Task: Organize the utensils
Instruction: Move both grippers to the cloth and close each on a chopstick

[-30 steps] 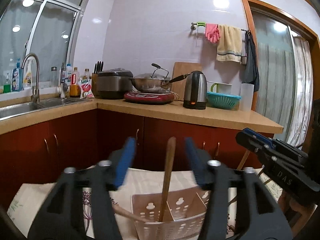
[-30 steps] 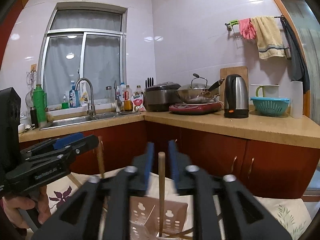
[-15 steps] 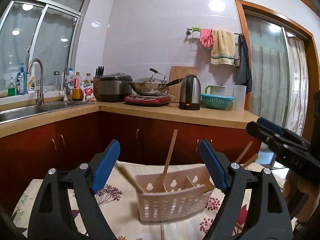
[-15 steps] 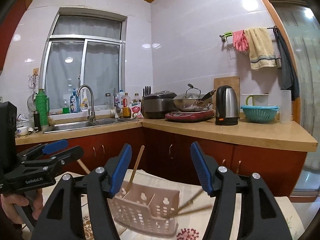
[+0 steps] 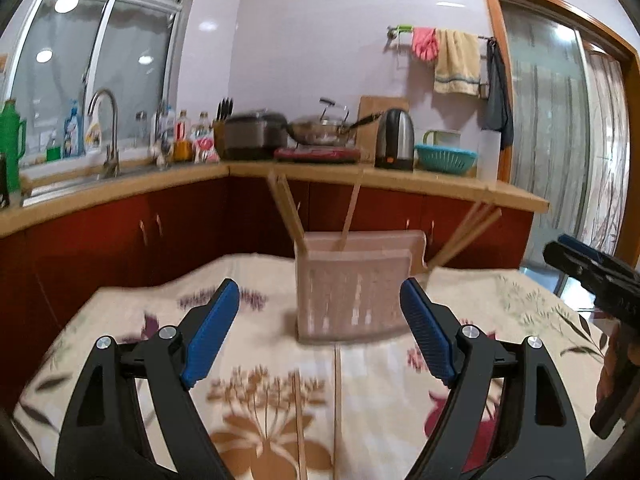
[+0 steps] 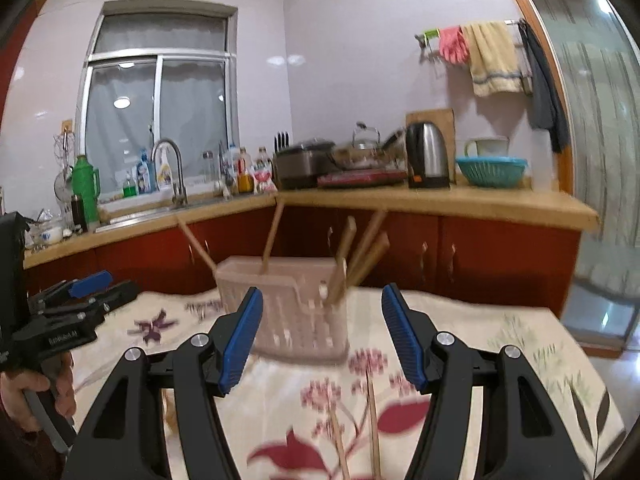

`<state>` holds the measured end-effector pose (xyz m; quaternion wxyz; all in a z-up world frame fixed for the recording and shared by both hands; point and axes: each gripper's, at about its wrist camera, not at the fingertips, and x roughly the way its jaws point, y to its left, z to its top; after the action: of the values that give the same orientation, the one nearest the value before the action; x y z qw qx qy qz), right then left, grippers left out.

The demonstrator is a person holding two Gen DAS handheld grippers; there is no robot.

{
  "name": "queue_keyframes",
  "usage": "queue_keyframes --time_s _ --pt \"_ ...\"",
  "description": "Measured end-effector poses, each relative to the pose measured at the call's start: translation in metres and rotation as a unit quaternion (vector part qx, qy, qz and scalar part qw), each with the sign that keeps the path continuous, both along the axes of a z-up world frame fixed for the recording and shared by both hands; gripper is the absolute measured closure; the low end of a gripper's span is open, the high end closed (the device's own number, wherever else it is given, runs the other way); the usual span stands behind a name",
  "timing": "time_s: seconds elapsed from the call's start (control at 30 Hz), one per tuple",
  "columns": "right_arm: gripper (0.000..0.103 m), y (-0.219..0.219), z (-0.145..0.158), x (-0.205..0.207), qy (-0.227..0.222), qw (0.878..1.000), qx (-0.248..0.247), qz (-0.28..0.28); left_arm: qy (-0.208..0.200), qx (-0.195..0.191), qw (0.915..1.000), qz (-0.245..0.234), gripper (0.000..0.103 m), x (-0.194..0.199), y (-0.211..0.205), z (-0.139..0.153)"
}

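while both hand-held tools point slightly downward over the floral tablecloth (image 5: 120, 312), the left black gripper with blue pads (image 5: 320, 330) and the right black gripper with blue pads (image 6: 322, 338) stand released, grasping nothing. the pale pink perforated plastic utensil caddy (image 5: 354, 294) stands upright just beyond them, holding tilted wooden chopsticks (image 5: 288, 210); two loose wooden chopsticks (image 5: 338, 400) lie on the cloth between the left jaws.

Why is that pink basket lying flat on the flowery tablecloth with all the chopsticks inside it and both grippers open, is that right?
Not quite. The pink basket stands on the tablecloth and both grippers are open, but not every chopstick is inside. The left wrist view shows two chopsticks lying loose on the cloth in front of it.
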<state>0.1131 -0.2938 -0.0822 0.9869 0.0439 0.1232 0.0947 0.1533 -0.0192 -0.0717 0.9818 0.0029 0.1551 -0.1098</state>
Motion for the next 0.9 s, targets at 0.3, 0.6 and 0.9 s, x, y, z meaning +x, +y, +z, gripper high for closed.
queue_keyframes --time_s 0.3,0.6,0.9 --pt "0.058 -0.006 -0.068 -0.039 0.083 0.997 -0.006 0.000 0.061 0.012 0.9981 0.001 0.022 -0.033 0.005 -0.052" --pt "0.072 -0.009 -0.119 -0.063 0.145 0.989 -0.016 0.006 0.115 0.018 0.9931 -0.010 0.027 -0.052 0.003 -0.094" --pt "0.073 -0.016 -0.143 -0.070 0.175 0.984 -0.018 -0.004 0.143 0.024 0.9892 -0.017 0.033 -0.057 -0.001 -0.112"
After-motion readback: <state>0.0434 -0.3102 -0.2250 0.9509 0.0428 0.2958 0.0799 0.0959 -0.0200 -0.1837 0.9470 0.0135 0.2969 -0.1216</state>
